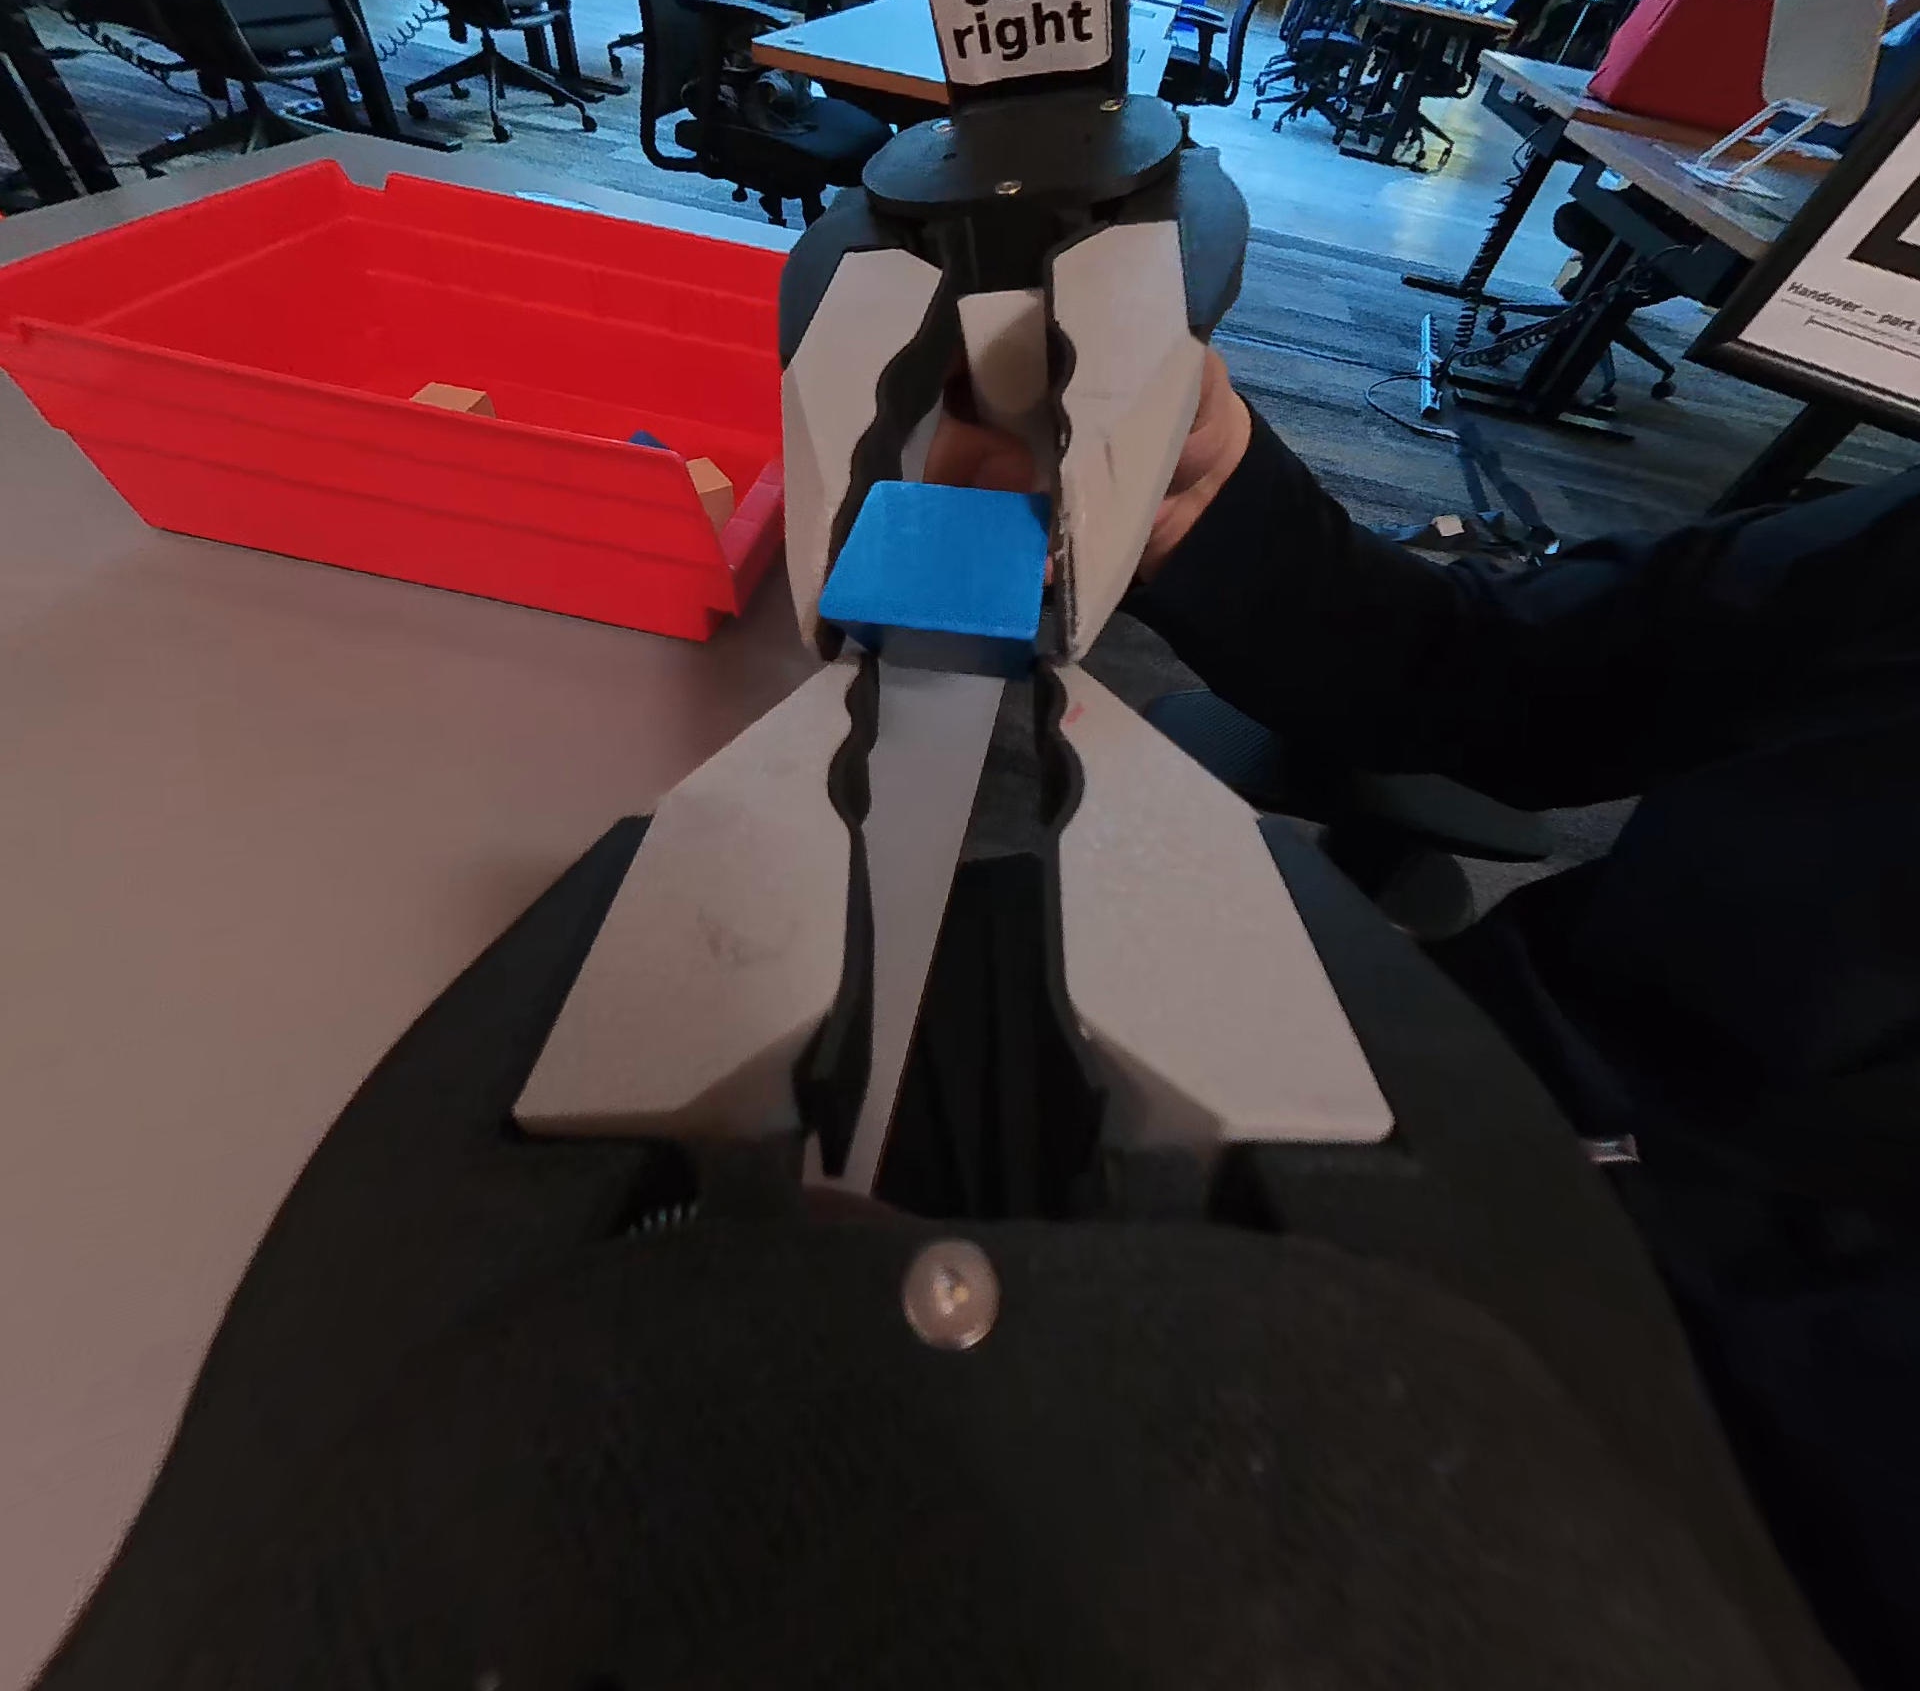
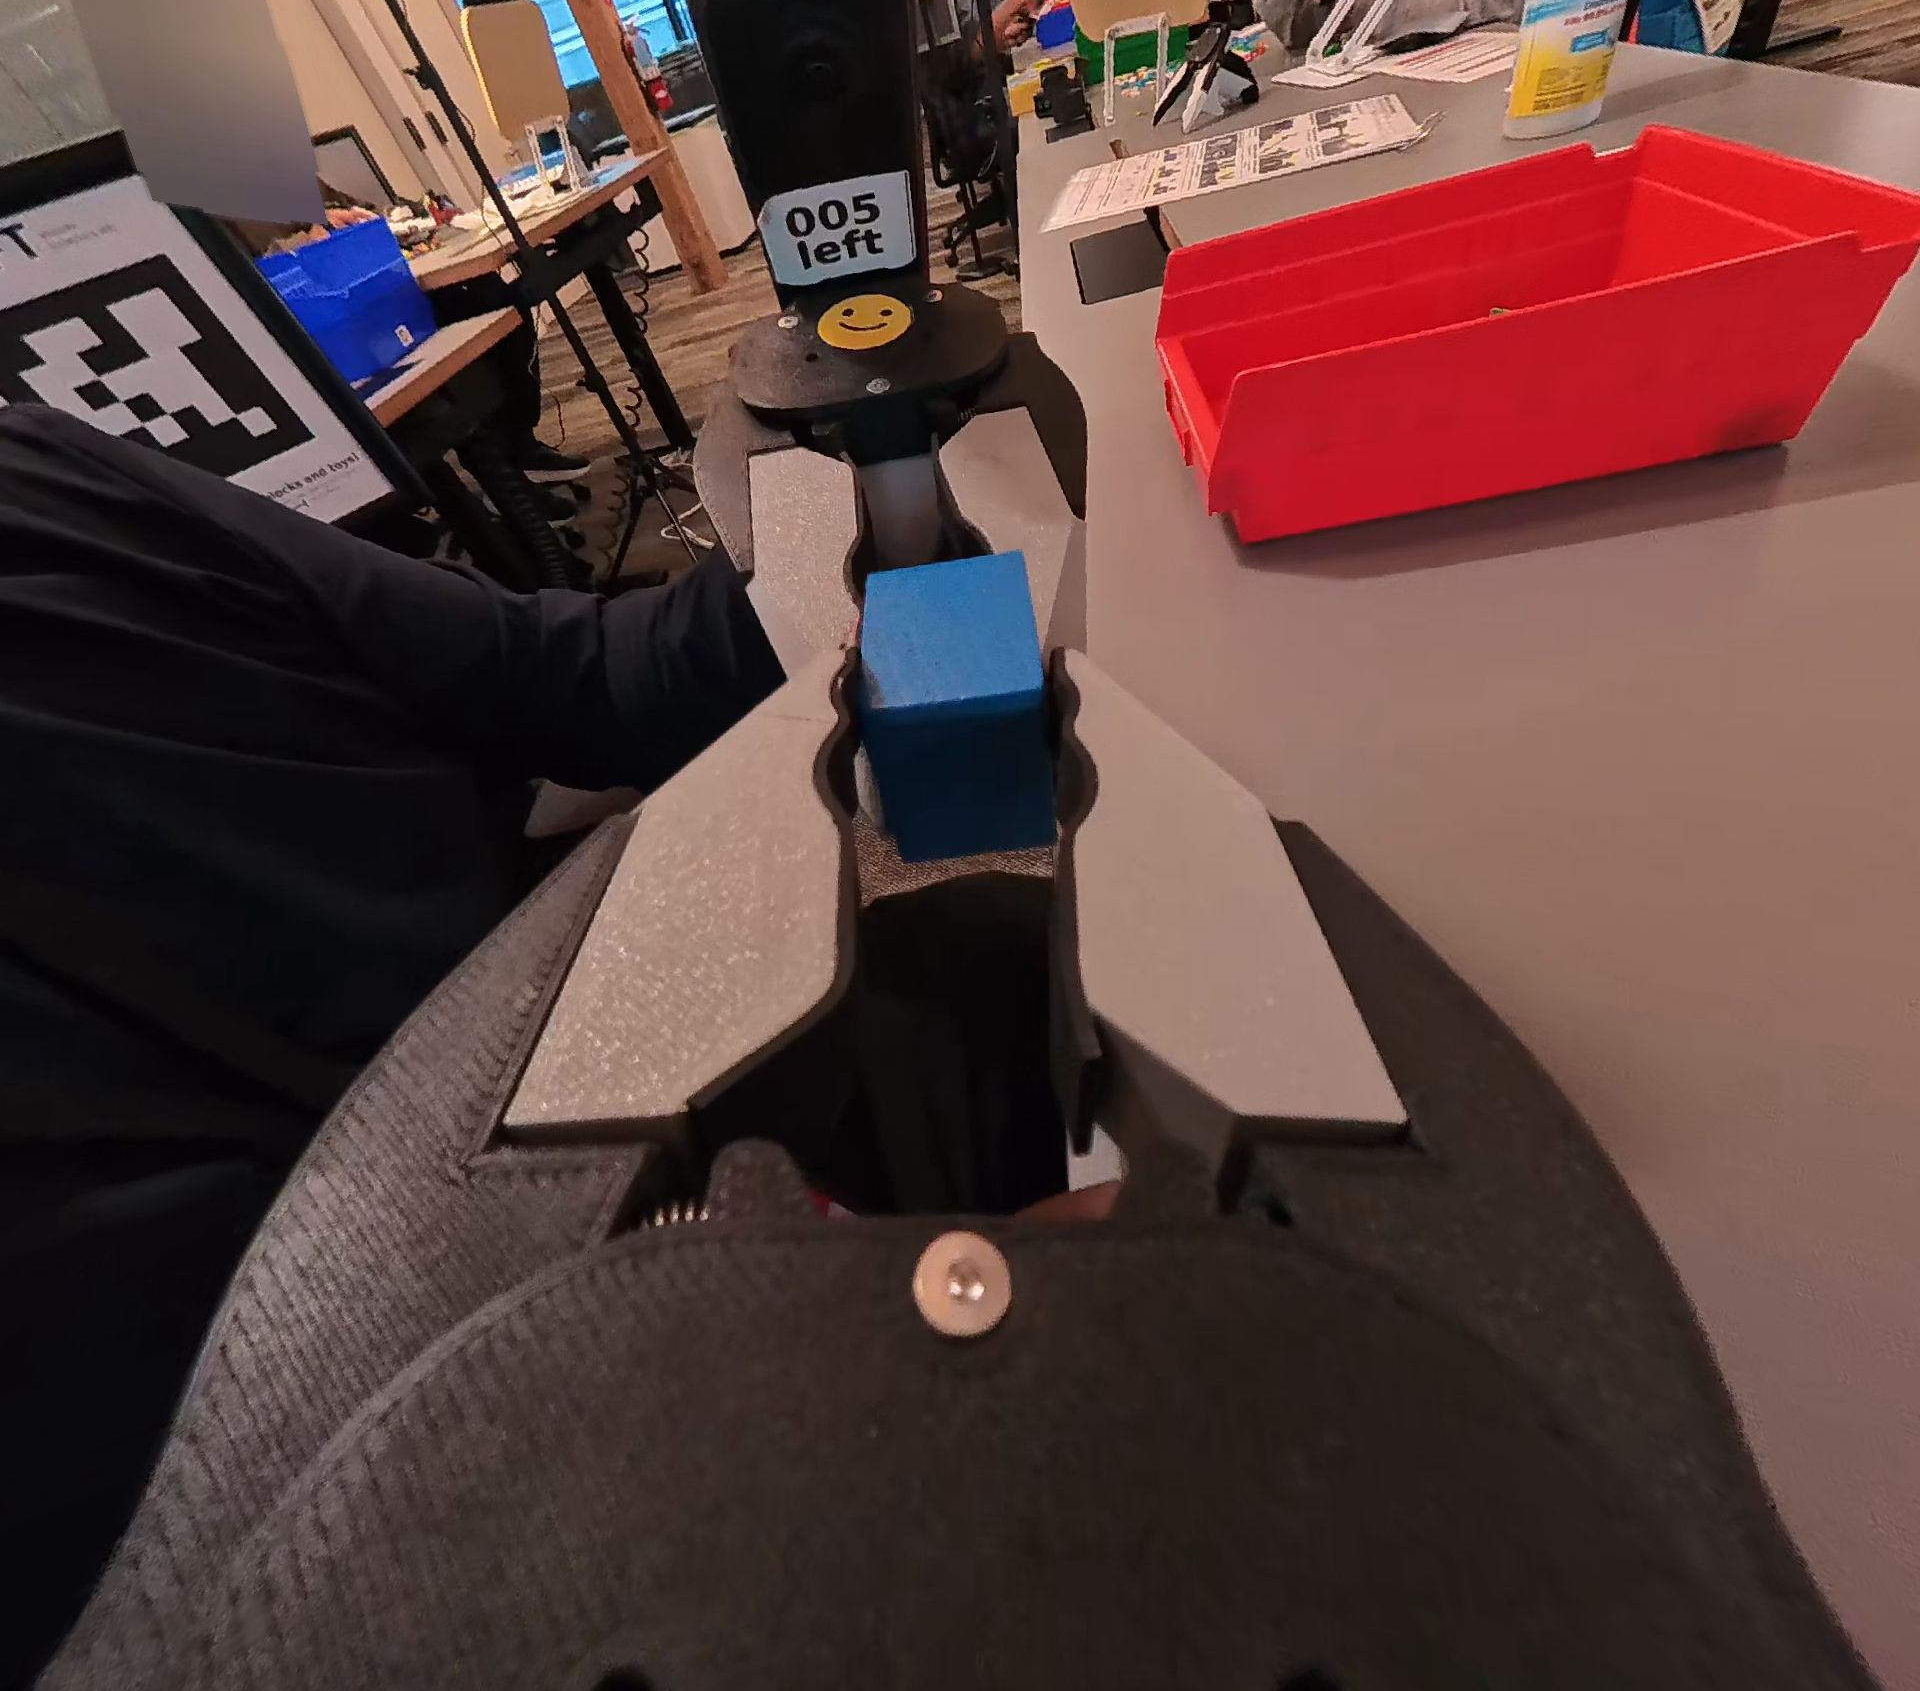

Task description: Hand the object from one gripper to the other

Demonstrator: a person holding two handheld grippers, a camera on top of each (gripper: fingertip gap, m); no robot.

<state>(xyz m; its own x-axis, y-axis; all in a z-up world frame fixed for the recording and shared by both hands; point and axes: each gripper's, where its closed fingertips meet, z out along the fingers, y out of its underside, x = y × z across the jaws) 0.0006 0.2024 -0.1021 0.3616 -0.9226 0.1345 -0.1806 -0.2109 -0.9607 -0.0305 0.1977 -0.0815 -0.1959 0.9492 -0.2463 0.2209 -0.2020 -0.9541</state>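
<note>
Both grippers meet tip to tip off the edge of the grey table [image 2: 1455,810]. Between them sits the blue block [image 2: 951,711]: the right gripper [image 2: 951,685] is clamped on its sides, while the left gripper [image 1: 951,665] touches its end, grip uncertain. Beyond, a red bin [image 1: 343,488] with small blocks rests on the table.

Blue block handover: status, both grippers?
Right gripper shut on blue block. Left gripper tips at the block's near end, grip unclear. Held above table edge, red bin well clear. Nothing in the way.
</note>
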